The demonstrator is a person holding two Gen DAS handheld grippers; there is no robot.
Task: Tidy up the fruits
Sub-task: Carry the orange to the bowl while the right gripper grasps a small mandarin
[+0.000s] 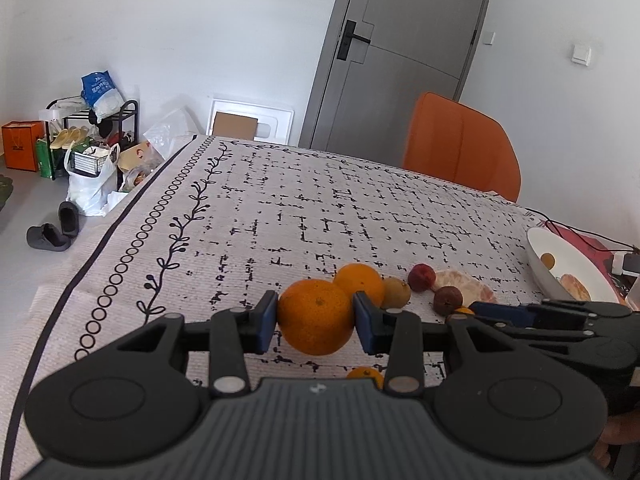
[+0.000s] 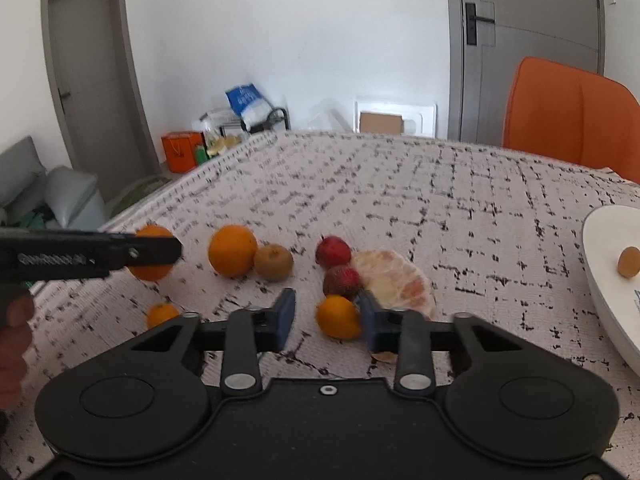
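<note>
Now the orange (image 1: 316,322) sits clamped between the left hand-held gripper (image 1: 316,326) pads.

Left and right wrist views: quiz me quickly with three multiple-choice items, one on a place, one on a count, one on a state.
1. Where does the white dish sit relative to the peeled citrus?
A to its right; B to its left; C on the chair.
2. How many dark red fruits lie beside the peeled citrus?
A one; B two; C four.
3. What state is the left gripper in?
A open over bare cloth; B shut on a red fruit; C shut on the large orange.

Answers:
1. A, the dish is at the right edge in both views.
2. B, two sit at the citrus's left side.
3. C, both blue pads press the orange.
</note>
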